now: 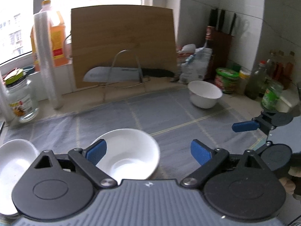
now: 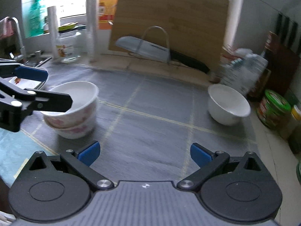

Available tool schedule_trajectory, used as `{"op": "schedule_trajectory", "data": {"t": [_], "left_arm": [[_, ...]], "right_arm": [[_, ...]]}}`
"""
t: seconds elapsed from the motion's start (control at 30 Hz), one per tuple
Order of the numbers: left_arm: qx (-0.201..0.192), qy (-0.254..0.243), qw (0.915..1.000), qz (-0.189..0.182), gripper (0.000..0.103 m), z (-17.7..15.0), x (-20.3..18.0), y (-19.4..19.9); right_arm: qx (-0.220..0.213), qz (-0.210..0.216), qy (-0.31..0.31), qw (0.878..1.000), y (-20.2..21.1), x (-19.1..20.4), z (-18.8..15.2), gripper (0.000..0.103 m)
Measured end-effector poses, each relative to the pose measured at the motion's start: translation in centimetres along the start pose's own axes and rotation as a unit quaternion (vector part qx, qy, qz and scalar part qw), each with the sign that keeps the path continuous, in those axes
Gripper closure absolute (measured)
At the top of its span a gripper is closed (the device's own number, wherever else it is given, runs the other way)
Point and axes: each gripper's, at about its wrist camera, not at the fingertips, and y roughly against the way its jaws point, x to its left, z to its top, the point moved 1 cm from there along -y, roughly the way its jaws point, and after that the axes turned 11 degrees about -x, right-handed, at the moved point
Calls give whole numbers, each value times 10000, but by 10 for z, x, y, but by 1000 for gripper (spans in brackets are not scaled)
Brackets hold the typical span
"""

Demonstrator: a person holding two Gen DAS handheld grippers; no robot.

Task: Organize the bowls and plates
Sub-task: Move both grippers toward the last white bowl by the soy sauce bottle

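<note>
My left gripper [image 1: 148, 151] is open and empty, just above a stack of white bowls [image 1: 129, 152] on the grey mat [image 1: 188, 120]; its left pad overlaps the rim. The same stack, pink-flowered outside, shows in the right wrist view [image 2: 75, 109] with the left gripper [image 2: 47, 88] at its rim. A lone white bowl [image 1: 205, 94] sits at the mat's far right, also in the right wrist view [image 2: 228, 104]. My right gripper [image 2: 144, 155] is open and empty over the bare mat [image 2: 150, 131]; it also shows in the left wrist view [image 1: 250, 131]. A white plate [image 1: 15, 162] lies at left.
A wooden cutting board [image 1: 122, 43] leans at the back, with a knife [image 1: 128, 74] in a wire rack in front of it. A glass jar [image 1: 20, 98], plastic rolls [image 1: 47, 60] and oil bottles stand at left. Jars and sauce bottles [image 1: 263, 77] crowd the right corner. A sink tap [image 2: 17, 35] is far left.
</note>
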Motion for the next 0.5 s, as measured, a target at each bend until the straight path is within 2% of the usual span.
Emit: {"op": "schedule_trajectory", "data": {"t": [0.2, 0.27, 0.5], "left_arm": [[-56, 23, 10000, -35, 7, 4, -23, -11], [-105, 50, 9998, -150, 7, 4, -33, -18], [-18, -55, 9995, -300, 7, 10, -81, -52]], "right_arm": [[47, -147, -111, 9998, -6, -37, -2, 0], [55, -208, -113, 9997, -9, -51, -2, 0], [138, -369, -183, 9991, -21, -110, -4, 0]]}}
